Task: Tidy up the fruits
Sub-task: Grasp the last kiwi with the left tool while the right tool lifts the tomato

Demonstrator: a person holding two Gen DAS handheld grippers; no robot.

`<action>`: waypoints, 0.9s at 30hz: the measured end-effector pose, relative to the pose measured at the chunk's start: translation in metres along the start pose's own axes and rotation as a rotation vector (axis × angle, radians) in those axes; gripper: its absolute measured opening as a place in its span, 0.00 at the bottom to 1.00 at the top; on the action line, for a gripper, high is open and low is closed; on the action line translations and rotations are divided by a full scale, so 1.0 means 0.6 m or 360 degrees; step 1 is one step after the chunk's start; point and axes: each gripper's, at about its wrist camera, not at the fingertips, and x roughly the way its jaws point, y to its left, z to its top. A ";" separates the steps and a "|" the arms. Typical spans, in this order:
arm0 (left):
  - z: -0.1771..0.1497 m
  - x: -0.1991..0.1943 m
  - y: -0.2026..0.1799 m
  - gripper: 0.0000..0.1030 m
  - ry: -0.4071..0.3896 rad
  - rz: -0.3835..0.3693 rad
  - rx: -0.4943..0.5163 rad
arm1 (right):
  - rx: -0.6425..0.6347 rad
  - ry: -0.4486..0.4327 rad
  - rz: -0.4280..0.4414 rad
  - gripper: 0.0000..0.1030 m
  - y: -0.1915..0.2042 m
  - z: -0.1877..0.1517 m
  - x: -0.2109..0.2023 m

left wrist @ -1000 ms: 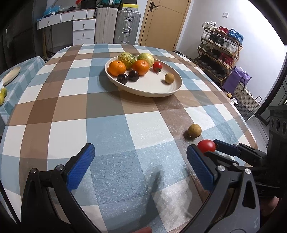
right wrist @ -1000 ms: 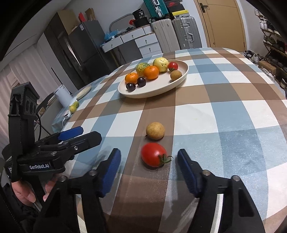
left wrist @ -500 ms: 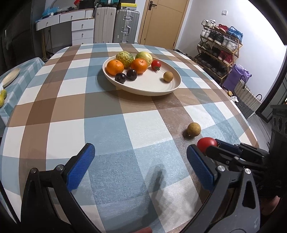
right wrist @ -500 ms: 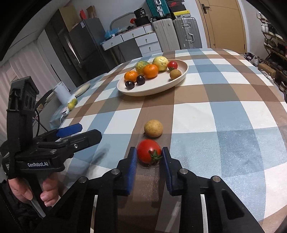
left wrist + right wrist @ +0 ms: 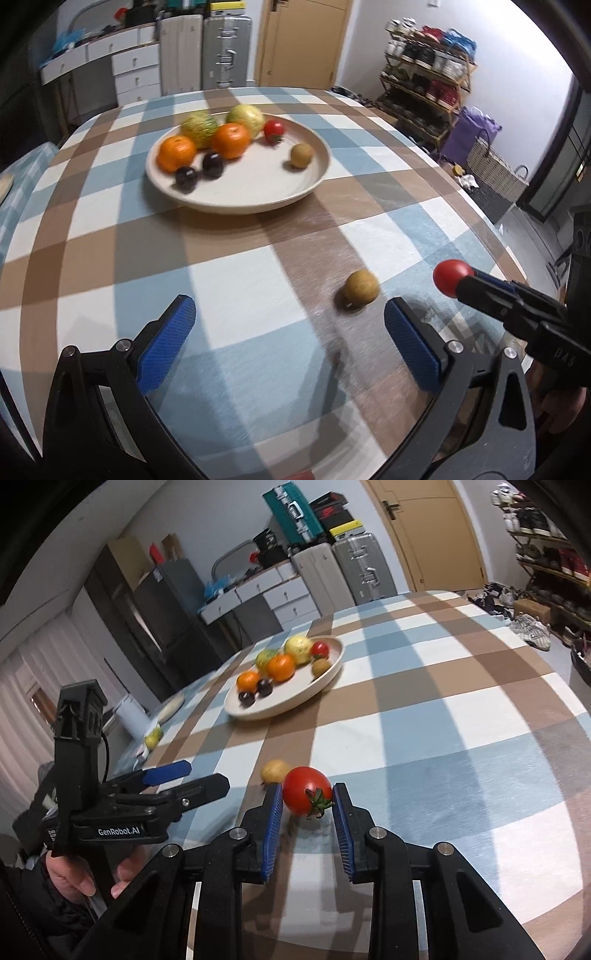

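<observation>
My right gripper (image 5: 307,800) is shut on a red tomato (image 5: 306,794) and holds it just above the checked tablecloth; the same tomato (image 5: 451,277) shows at the right of the left wrist view. A small tan round fruit (image 5: 361,288) lies on the cloth beside it, just ahead of my open left gripper (image 5: 288,334), which holds nothing. Farther back stands a cream plate (image 5: 258,201) with two oranges, two green-yellow fruits, two dark plums, a small tomato and a tan fruit. The plate (image 5: 295,705) also appears in the right wrist view.
The table's right edge (image 5: 498,236) drops to the floor, where a shoe rack (image 5: 424,70) and a woven basket (image 5: 495,173) stand. Suitcases (image 5: 207,51) and drawers line the far wall. A second table (image 5: 162,716) with small items sits to the left.
My right gripper closed on the tomato and lifted it slightly off the cloth. Both grippers shifted, so the plate and tan fruit now sit differently in view.
</observation>
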 end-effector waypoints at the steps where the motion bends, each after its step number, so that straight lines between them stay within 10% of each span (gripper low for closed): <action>1: 0.005 0.006 -0.009 0.99 0.0009 0.0001 0.0031 | 0.0020 -0.0012 0.0000 0.27 -0.007 0.002 -0.003; 9: 0.020 0.035 -0.048 0.98 0.0038 -0.0058 0.0135 | 0.0091 -0.0069 0.0011 0.27 -0.044 0.007 -0.021; 23: 0.022 0.053 -0.055 0.28 0.0086 -0.0219 0.0170 | 0.0117 -0.0078 0.0030 0.27 -0.055 0.004 -0.027; 27: 0.018 0.053 -0.052 0.22 0.0096 -0.0301 0.0160 | 0.0154 -0.0078 0.0049 0.27 -0.060 0.005 -0.028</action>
